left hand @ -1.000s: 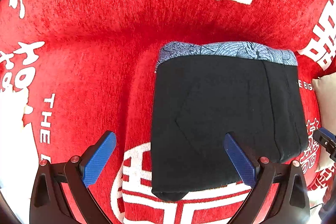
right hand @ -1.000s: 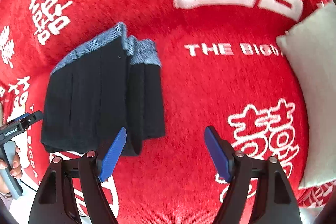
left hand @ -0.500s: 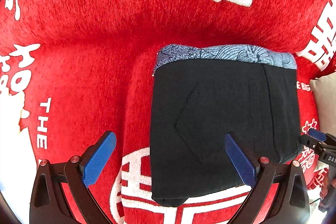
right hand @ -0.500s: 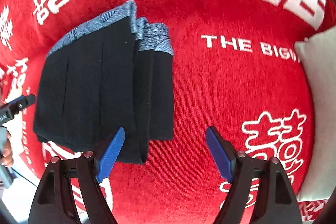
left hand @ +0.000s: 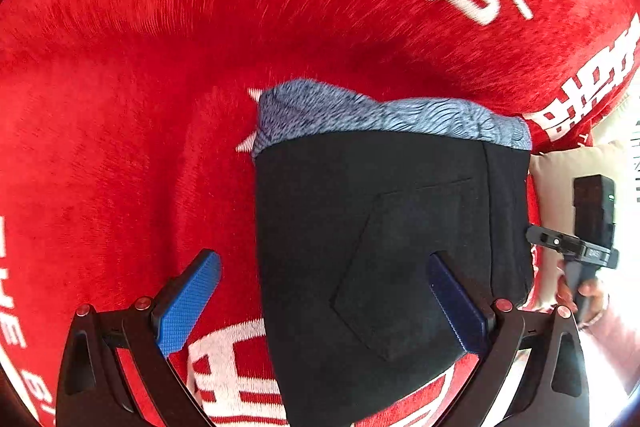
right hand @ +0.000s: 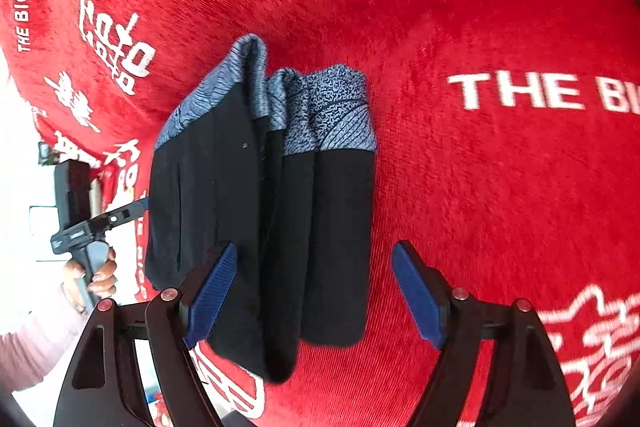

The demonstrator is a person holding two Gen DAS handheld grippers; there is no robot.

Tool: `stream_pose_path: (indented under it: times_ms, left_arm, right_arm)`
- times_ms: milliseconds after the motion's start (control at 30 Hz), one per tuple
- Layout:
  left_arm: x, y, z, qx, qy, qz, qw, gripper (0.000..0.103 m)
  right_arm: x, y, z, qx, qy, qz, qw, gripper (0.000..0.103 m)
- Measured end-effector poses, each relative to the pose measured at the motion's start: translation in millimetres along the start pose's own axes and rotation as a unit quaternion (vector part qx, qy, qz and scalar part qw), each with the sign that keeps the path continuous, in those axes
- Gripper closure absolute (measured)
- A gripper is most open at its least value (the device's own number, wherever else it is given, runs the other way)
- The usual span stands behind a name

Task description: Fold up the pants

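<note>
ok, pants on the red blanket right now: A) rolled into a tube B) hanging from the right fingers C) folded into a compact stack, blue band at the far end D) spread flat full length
C: the pants lie in folded layers on the red blanket, patterned blue band at the far end.

Bright daylight, blown-out glare at the sides (fisheye-warped edges), upper fabric motion-blurred.

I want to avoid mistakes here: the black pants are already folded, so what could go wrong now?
1. The right gripper, open, straddles only the loose side layers of the pants; closing may grab a few layers and undo the fold.
2. The left gripper, also open, might drag the stack across the red blanket.
</note>
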State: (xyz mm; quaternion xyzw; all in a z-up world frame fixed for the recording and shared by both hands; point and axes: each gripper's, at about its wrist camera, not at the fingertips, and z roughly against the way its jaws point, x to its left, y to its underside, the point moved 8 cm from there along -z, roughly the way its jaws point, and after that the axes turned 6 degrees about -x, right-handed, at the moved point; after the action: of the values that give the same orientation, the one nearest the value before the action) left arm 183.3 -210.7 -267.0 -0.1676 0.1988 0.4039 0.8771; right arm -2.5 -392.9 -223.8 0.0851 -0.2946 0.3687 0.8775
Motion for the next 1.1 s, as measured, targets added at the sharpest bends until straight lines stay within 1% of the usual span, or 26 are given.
stream_pose_path:
  times_ms: [100,167,233,300,333,367,400,433,467,500,533,567,600,667,700,867,933,1100]
  left_arm:
    - [4.0,1.6,-11.1,0.012,0.016,0.014,0.9997,0.0]
    - [-0.5,3.3,-17.2,0.017,0.029,0.016,0.9993,0.0]
    - [-9.4,5.8,-25.1,0.021,0.035,0.01,0.9991,0.0]
    - [-24.1,11.3,-28.8,0.026,0.032,-0.006,0.9991,0.0]
    - [-30.6,13.7,-29.1,0.025,0.029,-0.013,0.9992,0.002]
    - [-36.0,13.6,-28.7,0.019,0.018,-0.023,0.9994,0.005]
    - [-41.0,13.6,-26.4,0.007,0.007,-0.03,0.9995,0.011]
    - [-42.7,12.7,-24.3,0.0,0.008,-0.03,0.9995,0.014]
    - [-45.4,12.5,-19.9,-0.009,0.011,-0.029,0.9995,0.023]
    - [-48.3,12.2,-14.0,-0.017,0.015,-0.028,0.9994,0.033]
    - [-49.8,11.9,-8.2,-0.022,0.021,-0.029,0.9991,0.038]
    - [-52.8,11.4,-3.5,-0.027,0.027,-0.031,0.9988,0.047]
    - [-54.6,12.0,0.0,-0.028,0.028,-0.033,0.9987,0.049]
    - [-60.6,14.9,5.0,-0.03,0.024,-0.044,0.9983,0.05]
    - [-63.8,15.1,6.1,-0.031,0.023,-0.047,0.9981,0.053]
    - [-79.7,23.4,18.8,-0.04,0.028,-0.042,0.9979,0.053]
    - [-84.0,26.8,24.5,-0.041,0.026,-0.044,0.9978,0.053]
    - [-93.3,56.3,47.4,-0.042,0.018,-0.05,0.9977,0.053]
  right_arm:
    - [-0.6,-0.4,-5.3,0.009,-0.04,-0.009,0.999,0.021]
    - [1.7,-3.3,-10.8,0.012,-0.064,-0.014,0.998,0.021]
    - [3.2,-5.5,-15.7,0.015,-0.07,-0.012,0.997,0.021]
    - [1.4,-7.3,-21.3,0.02,-0.074,-0.016,0.997,0.021]
    - [1.4,-7.8,-22.6,0.022,-0.072,-0.021,0.997,0.021]
    - [1.4,-8.0,-23.5,0.023,-0.064,-0.027,0.997,0.023]
    - [4.1,-11.3,-23.2,0.024,-0.056,-0.031,0.998,0.029]
    - [4.6,-11.3,-21.4,0.023,-0.049,-0.035,0.998,0.038]
    - [6.8,-12.3,-19.4,0.021,-0.049,-0.038,0.998,0.042]
    - [10.4,-12.5,-16.8,0.017,-0.054,-0.043,0.997,0.051]
    - [13.4,-13.0,-13.2,0.012,-0.059,-0.048,0.997,0.059]
    - [13.8,-13.6,-9.2,0.009,-0.065,-0.051,0.997,0.061]
    - [15.9,-13.7,-4.6,0.004,-0.073,-0.055,0.996,0.063]
    - [17.7,-12.5,3.2,-0.003,-0.081,-0.06,0.995,0.065]
    - [17.2,-11.7,8.4,-0.006,-0.083,-0.062,0.995,0.066]
    - [26.3,-1.4,25.3,-0.011,-0.094,-0.065,0.993,0.068]
    - [30.5,9.0,32.9,-0.01,-0.097,-0.062,0.993,0.068]
    - [43.0,39.4,50.7,-0.008,-0.104,-0.067,0.992,0.068]
